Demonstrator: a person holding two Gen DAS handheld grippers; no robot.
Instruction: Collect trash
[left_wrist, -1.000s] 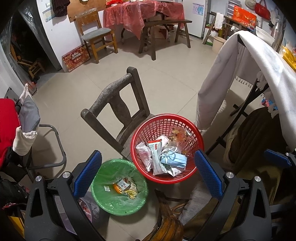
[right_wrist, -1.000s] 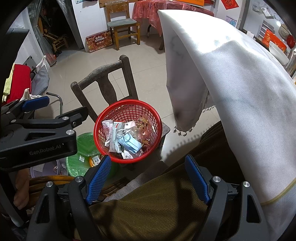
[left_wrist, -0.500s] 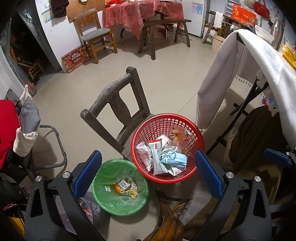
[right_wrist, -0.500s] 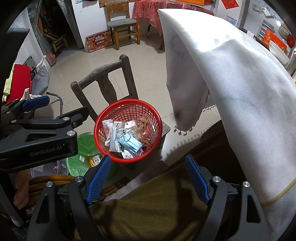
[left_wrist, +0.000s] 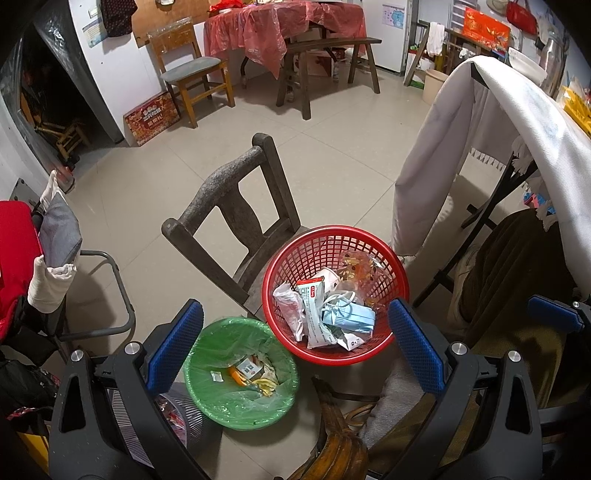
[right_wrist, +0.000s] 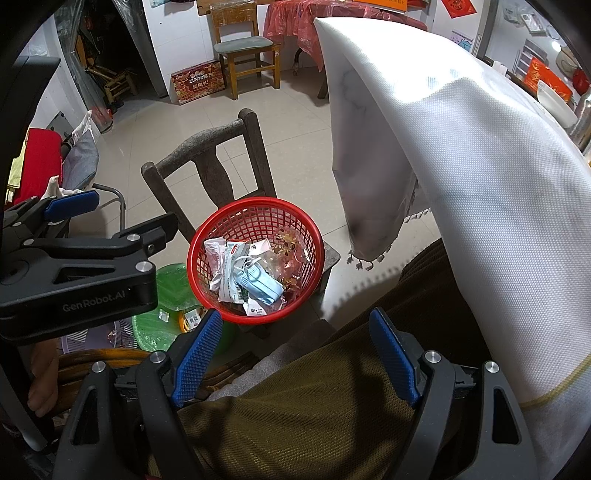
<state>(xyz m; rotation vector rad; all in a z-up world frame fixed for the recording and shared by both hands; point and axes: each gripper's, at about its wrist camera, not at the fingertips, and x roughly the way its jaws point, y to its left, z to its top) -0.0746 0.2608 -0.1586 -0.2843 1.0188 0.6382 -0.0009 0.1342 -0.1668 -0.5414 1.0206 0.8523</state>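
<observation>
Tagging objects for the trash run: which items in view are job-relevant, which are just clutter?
Job: red basket holding blue face mask and wrappers; green-lined bin; left gripper, right gripper, both open.

Clutter: wooden chair, white cloth, cardboard box.

floor: beige tiles (left_wrist: 343, 155) | walls: white (left_wrist: 110, 77) | furniture: wooden chair (left_wrist: 192, 85)

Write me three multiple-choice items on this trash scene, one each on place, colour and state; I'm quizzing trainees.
1. The red plastic mesh basket rests on:
A. dark wooden chair
B. floor
C. red-covered table

2. The liner of the round bin on the floor is:
A. black
B. green
C. white

3. The left gripper is:
A. shut on a mask
B. open, empty
C. gripping the basket rim

Answers:
1 A, the dark wooden chair seat sits beneath it.
2 B, green plastic film.
3 B, jaws spread apart, nothing between.
</observation>
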